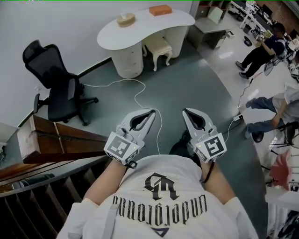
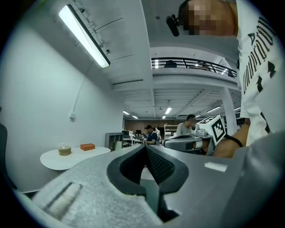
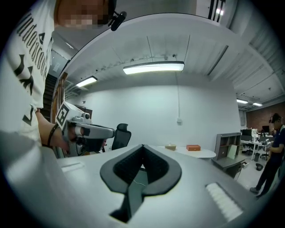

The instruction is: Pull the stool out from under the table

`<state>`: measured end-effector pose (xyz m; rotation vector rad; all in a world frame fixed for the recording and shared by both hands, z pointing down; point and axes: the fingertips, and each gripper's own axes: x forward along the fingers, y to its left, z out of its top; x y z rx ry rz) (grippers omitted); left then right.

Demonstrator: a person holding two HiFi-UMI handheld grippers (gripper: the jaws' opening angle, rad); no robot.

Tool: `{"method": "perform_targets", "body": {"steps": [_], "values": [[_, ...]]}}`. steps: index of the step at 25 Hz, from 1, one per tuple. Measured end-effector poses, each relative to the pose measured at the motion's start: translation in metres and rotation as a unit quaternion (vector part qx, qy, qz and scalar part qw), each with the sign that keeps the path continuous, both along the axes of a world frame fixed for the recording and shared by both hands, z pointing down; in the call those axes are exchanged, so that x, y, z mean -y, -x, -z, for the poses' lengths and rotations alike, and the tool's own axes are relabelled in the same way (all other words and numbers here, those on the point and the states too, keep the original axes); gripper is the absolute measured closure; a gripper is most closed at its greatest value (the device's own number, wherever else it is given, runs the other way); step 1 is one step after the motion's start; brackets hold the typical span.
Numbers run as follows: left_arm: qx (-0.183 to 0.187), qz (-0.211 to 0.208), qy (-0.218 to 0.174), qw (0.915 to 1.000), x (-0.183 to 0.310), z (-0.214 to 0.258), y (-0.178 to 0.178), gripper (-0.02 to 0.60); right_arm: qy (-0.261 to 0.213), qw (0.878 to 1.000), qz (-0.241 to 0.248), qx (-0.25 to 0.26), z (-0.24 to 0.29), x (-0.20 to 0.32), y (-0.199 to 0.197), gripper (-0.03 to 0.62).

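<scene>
Near the person's chest, two grippers are hovering side by side, the left gripper point(image 1: 152, 112) and the right gripper point(image 1: 185, 112), both pointing level with jaws pressed together on nothing. Well ahead across the floor, one stool point(image 1: 159, 46) is sitting tucked under one white table point(image 1: 142, 29), which is carrying two items: a round box point(image 1: 125, 19) and an orange box point(image 1: 160, 10). One black chair point(image 1: 53, 84) is standing at the left, and one white cable point(image 1: 138, 94) is trailing over the floor.

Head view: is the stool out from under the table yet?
No, the stool sits partly tucked under the white table, beside its pedestal.
</scene>
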<state>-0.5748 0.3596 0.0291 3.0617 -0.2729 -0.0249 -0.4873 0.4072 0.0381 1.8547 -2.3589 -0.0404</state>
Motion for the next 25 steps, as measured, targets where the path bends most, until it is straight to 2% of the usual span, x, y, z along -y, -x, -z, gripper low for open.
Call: {"method": "perform_targets", "body": {"steps": [5,9,15,20,25], "values": [[0.010,0.014,0.000,0.9999,0.021,-0.014,-0.039,0.575,0.000,1.000,0.003,0.016,-0.015,0.020,-0.047,0.592],[0.015,0.031,0.006,0.9994,0.046,-0.015,-0.087,0.575,0.004,1.000,0.017,0.014,-0.021,0.043,-0.096,0.592],[0.019,0.042,-0.003,0.9989,0.073,-0.010,-0.197,0.575,0.005,0.999,0.037,0.011,-0.020,0.071,-0.206,0.592],[0.031,0.070,0.003,0.9970,0.095,-0.013,-0.284,0.575,0.011,0.998,0.052,0.025,-0.020,0.094,-0.306,0.592],[0.040,0.093,0.005,0.9948,0.118,-0.013,-0.358,0.575,0.007,0.997,0.064,0.035,-0.018,0.112,-0.389,0.592]]}}
